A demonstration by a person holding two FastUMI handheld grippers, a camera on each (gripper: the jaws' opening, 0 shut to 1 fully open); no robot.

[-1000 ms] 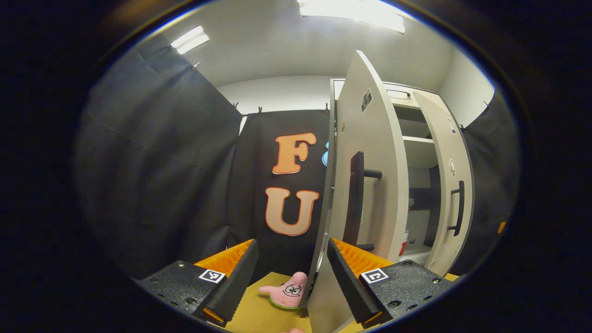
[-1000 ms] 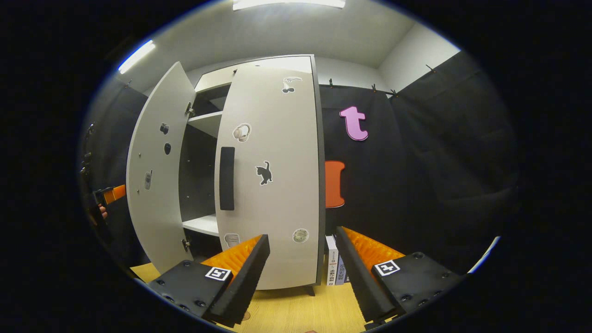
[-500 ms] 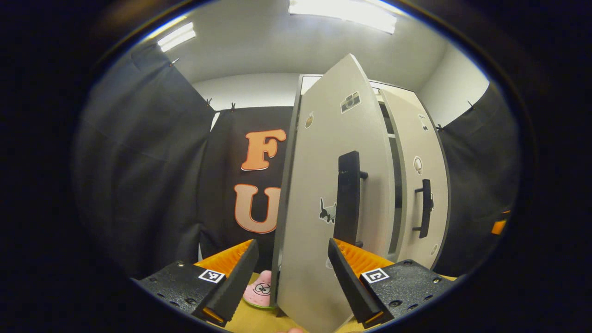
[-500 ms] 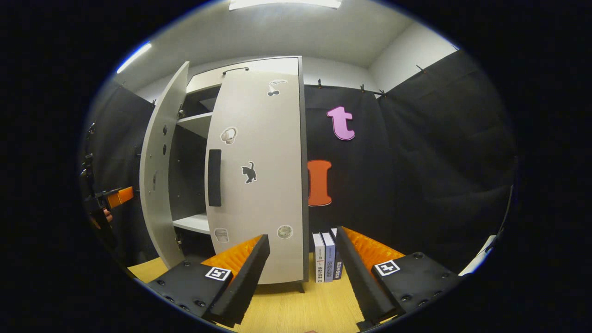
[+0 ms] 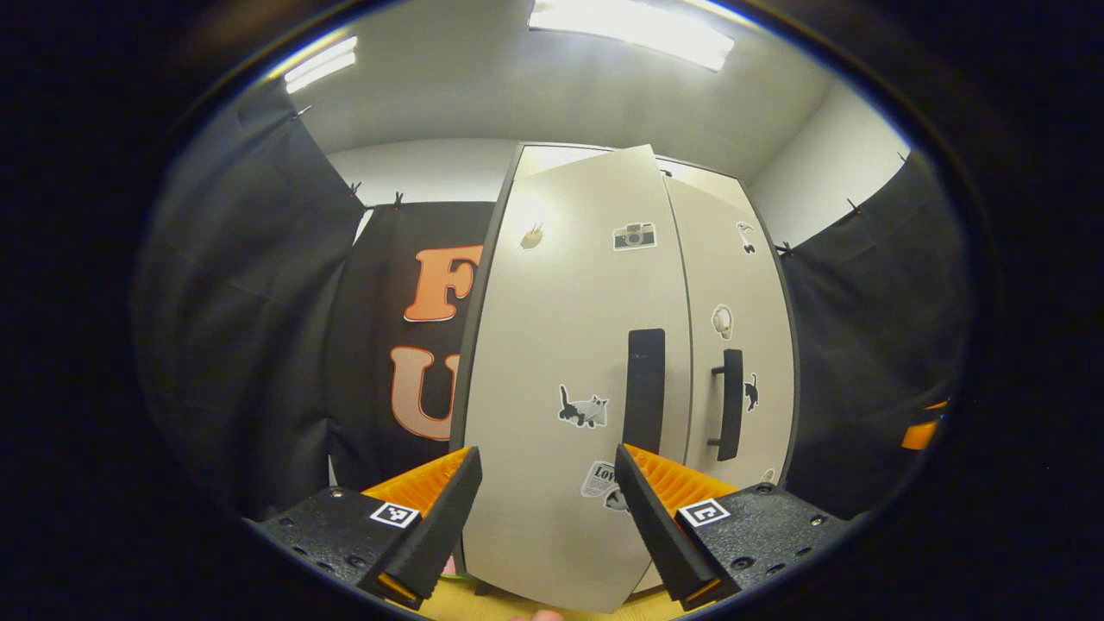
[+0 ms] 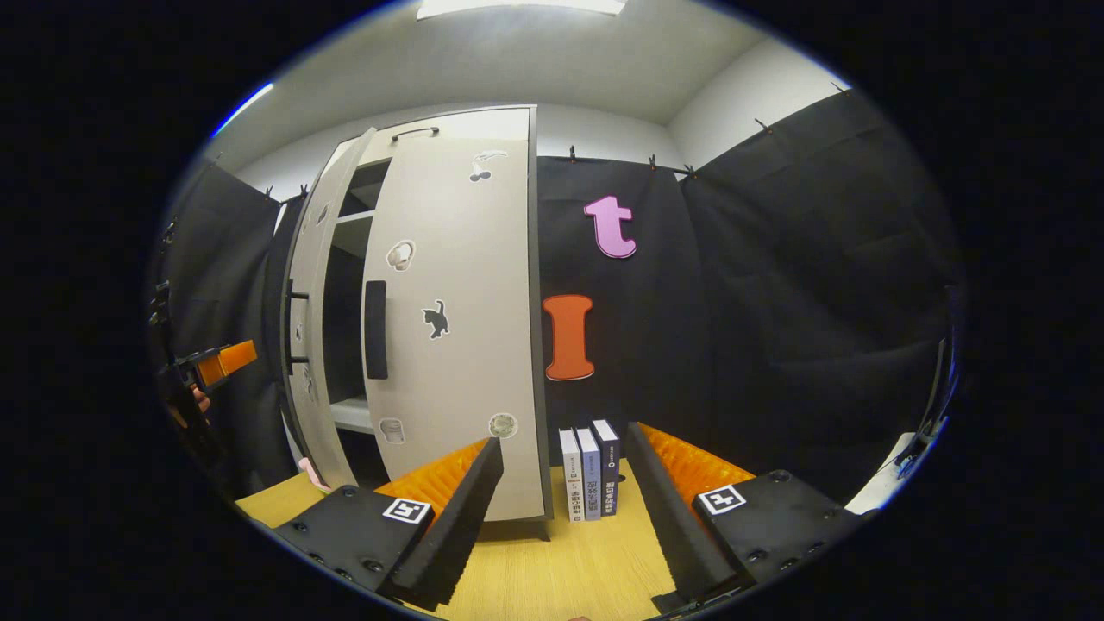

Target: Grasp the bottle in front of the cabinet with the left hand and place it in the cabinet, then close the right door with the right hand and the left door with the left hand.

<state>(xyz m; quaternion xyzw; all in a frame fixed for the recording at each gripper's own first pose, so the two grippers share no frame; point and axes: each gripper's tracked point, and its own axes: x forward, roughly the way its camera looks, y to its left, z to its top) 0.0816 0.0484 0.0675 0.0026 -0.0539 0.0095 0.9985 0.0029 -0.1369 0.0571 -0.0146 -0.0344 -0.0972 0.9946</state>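
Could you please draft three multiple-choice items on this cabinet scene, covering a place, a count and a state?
1. Where do the books stand?
A. On the table, right of the cabinet
B. On a cabinet shelf
C. On top of the cabinet

2. How many books stand there?
A. One
B. Three
C. Five

3. How does the left door stand?
A. Wide open
B. Nearly shut, a gap left
C. Taken off

Answers:
1 A: in the right gripper view they stand upright on the wooden table, beside the right door.
2 B: three spines show side by side.
3 B: a dark gap with a shelf shows between the doors.
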